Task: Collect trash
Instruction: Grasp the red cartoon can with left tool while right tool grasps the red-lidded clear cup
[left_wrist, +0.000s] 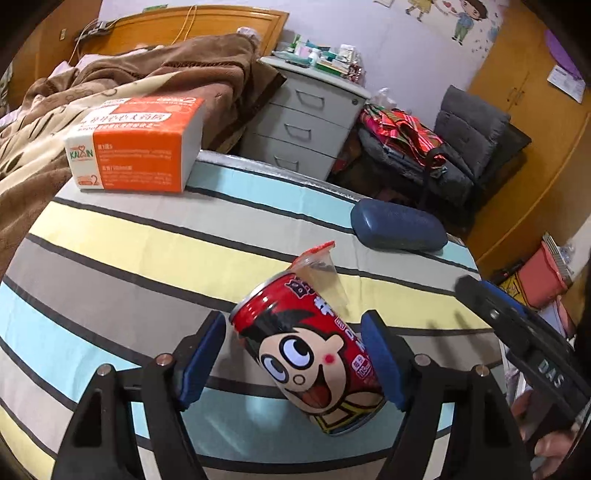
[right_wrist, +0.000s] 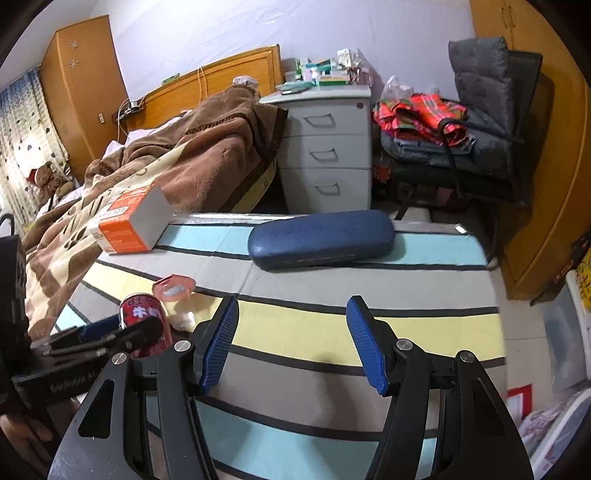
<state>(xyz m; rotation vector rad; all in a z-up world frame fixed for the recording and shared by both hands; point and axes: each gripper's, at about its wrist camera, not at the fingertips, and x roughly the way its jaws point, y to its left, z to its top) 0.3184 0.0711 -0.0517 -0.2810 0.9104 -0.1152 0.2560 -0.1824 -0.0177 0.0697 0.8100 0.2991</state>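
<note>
A red cartoon-printed drink can lies tilted on the striped cloth-covered surface, squarely between the blue pads of the left hand-held gripper; the pads stand a little clear of the can's sides on both flanks, so nothing is gripped; the can's long axis runs from its silver rim, up and to the left, down towards the camera and slightly right, roughly along the line the left hand-held gripper points, which suits a pinch across its width. A clear plastic cup with a red rim lies just beyond the can's far end, touching or nearly so. Further right in the left wrist view, a dark blue oval glasses case rests near the surface's far edge. From the right wrist view, the right hand-held gripper hangs over bare stripes, its jaws wide apart and empty, with the can well off to its left; the left hand is by judgement far the nearer one for the pickup.
</note>
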